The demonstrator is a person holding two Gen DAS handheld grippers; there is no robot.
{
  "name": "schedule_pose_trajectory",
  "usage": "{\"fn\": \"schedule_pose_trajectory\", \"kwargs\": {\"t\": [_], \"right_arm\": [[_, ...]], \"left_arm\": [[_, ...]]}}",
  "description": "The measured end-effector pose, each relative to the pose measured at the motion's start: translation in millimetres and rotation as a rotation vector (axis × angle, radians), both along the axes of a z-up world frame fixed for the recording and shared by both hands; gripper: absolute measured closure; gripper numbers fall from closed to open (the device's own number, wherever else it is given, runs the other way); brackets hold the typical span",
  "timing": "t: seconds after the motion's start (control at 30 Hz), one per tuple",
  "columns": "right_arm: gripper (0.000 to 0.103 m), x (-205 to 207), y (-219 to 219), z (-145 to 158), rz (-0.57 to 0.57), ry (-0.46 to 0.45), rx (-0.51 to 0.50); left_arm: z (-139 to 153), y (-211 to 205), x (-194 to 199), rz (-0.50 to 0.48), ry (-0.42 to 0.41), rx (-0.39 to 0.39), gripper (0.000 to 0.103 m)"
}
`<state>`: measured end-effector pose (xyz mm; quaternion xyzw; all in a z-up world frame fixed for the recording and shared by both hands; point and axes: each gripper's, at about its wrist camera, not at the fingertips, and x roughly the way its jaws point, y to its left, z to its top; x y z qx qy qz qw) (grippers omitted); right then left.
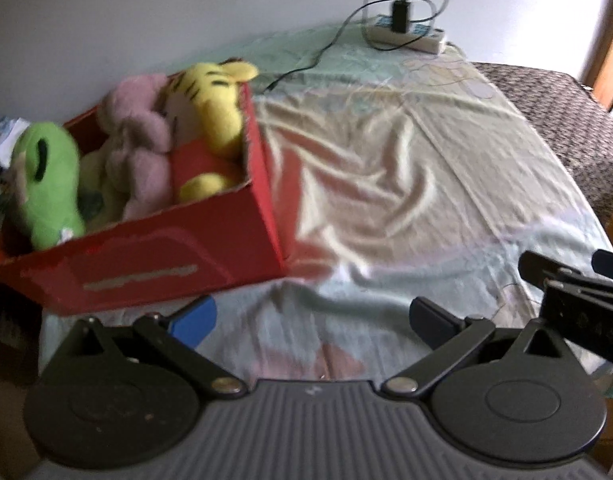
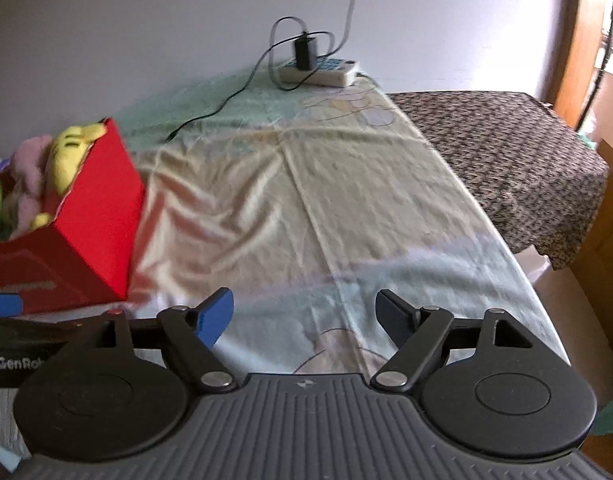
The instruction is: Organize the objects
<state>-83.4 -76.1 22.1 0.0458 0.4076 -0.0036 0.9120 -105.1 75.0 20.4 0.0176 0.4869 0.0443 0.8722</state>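
A red cardboard box (image 1: 154,252) sits on the bed at the left, and it also shows in the right wrist view (image 2: 86,216). Inside it lie a yellow striped tiger plush (image 1: 214,108), a pink plush (image 1: 138,136) and a green plush (image 1: 48,176). My left gripper (image 1: 312,320) is open and empty, just in front of the box's near right corner. My right gripper (image 2: 304,316) is open and empty over the bedsheet, to the right of the box. The right gripper's fingers (image 1: 562,280) show at the right edge of the left wrist view.
A wrinkled pale green and yellow bedsheet (image 1: 406,152) covers the bed. A white power strip (image 2: 318,70) with a black charger and cable lies at the far end by the wall. A dark patterned blanket (image 2: 506,152) lies to the right.
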Motion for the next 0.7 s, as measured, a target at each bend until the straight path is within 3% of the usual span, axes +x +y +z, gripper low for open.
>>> {"fn": "schedule_pose_trajectory", "kwargs": {"t": [0.43, 0.7], "right_arm": [[0.022, 5.6, 71.6, 17.1, 0.235, -0.018, 0.005], [0.021, 15.8, 123.9, 43.9, 0.267, -0.032, 0.027]], "left_arm": [[16.5, 63.9, -29.7, 0.222, -0.006, 0.063, 0.001], [39.0, 123.1, -33.0, 0.277, -0.062, 0.068, 0.001]]}}
